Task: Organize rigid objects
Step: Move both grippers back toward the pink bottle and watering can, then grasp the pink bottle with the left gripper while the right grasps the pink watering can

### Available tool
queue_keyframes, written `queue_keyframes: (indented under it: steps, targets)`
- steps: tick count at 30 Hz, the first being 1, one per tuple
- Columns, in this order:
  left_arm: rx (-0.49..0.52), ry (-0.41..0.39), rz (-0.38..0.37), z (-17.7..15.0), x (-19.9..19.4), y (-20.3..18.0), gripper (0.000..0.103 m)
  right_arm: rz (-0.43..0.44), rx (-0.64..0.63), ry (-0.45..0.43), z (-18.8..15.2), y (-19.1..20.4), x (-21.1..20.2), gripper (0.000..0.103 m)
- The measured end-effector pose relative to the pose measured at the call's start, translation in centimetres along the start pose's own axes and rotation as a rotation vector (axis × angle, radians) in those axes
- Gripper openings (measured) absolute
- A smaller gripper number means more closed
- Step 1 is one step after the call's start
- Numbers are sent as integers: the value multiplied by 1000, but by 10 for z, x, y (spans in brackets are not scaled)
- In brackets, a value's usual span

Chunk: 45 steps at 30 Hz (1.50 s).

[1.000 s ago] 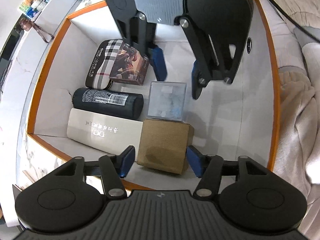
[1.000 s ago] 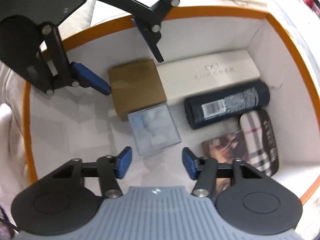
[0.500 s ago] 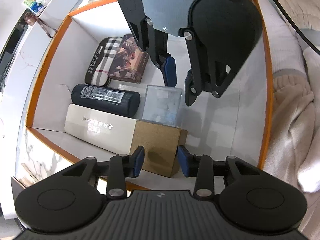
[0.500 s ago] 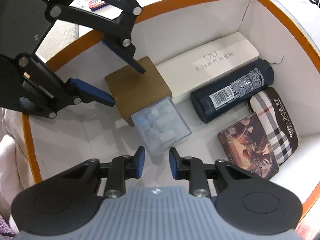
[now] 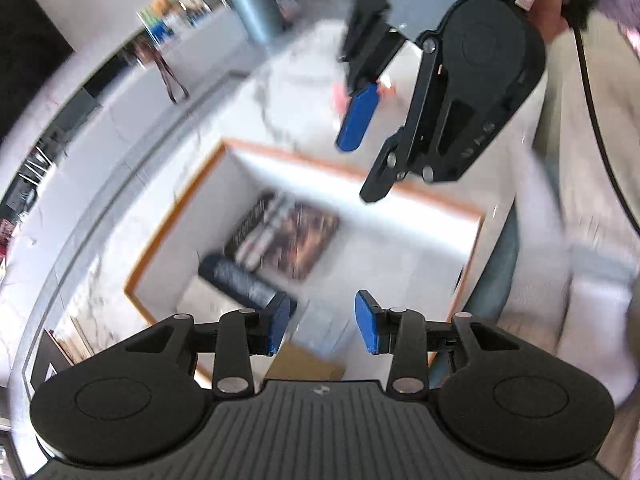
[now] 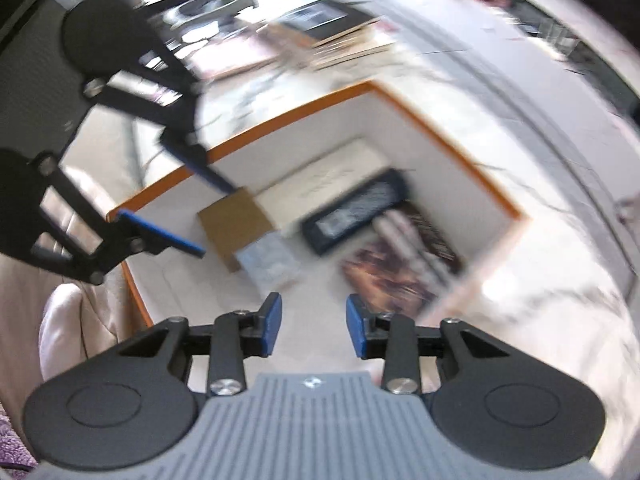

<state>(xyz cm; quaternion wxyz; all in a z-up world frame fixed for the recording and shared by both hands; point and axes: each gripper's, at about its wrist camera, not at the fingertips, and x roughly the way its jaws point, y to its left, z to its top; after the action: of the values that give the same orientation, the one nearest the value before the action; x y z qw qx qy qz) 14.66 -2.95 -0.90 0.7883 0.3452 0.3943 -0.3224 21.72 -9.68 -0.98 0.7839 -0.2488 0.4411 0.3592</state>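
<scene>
An orange-rimmed white box (image 5: 172, 216) (image 6: 440, 132) holds a brown carton (image 6: 236, 222), a clear plastic case (image 6: 268, 260), a long white case (image 6: 332, 172), a dark blue can (image 5: 236, 282) (image 6: 356, 210), a plaid glasses case (image 5: 256, 224) and a picture box (image 5: 308, 240) (image 6: 384, 276). My left gripper (image 5: 322, 324) is open and empty, high above the box. My right gripper (image 6: 314, 324) is open and empty, also well above it. Both views are blurred.
The box sits on a white marble tabletop (image 5: 120, 200). A light sofa cushion (image 5: 580, 280) lies beside the box. Books and papers (image 6: 340, 40) lie on the table beyond it. A counter with a plant pot (image 5: 256, 12) stands far off.
Both grippers have lifted up and away from the box, and their jaws have opened wider. The objects in the box now look smaller and stay where they were.
</scene>
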Motion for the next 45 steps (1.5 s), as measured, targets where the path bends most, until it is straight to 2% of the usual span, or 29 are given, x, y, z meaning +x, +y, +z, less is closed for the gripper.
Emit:
queue_keyframes:
  steps: [2, 4, 7, 13, 18, 22, 24, 28, 31, 33, 37, 39, 41, 45]
  targets:
    - [-33, -59, 12, 11, -16, -8, 47, -58, 60, -6, -14, -12, -27, 41]
    - [-67, -115, 10, 20, -28, -14, 47, -111, 120, -12, -29, -22, -37, 41]
    - [-77, -179, -5, 29, -38, -26, 47, -205, 200, -23, -50, -33, -68, 41]
    - [-47, -210, -24, 50, -35, -49, 47, -382, 347, -49, -86, -52, -109, 41]
    - [-116, -186, -43, 77, -4, -52, 47, -431, 634, -96, -112, -89, -109, 44]
    - [-234, -215, -65, 90, 27, -51, 47, -495, 871, -121, -146, -115, -85, 60]
    - [-242, -211, -71, 97, 48, -53, 47, -483, 978, -144, -169, -125, -66, 62]
    - [-160, -173, -43, 113, 81, -60, 47, -471, 1130, -107, -201, -142, -26, 66]
    - [-88, -158, -25, 126, 106, -64, 47, -478, 1167, -68, -211, -149, 0, 74]
    - [-70, -157, -15, 135, 124, -64, 47, -481, 1192, -46, -217, -156, 13, 74]
    - [13, -170, 15, 149, 151, -64, 51, -483, 1193, -66, -225, -164, 32, 74]
    - [78, -182, 51, 155, 163, -67, 54, -489, 1176, -67, -228, -166, 38, 71]
    - [146, -187, 75, 160, 174, -71, 56, -487, 1172, -70, -231, -170, 43, 60]
    - [322, -189, 105, 167, 198, -85, 62, -500, 1166, -106, -238, -175, 43, 60]
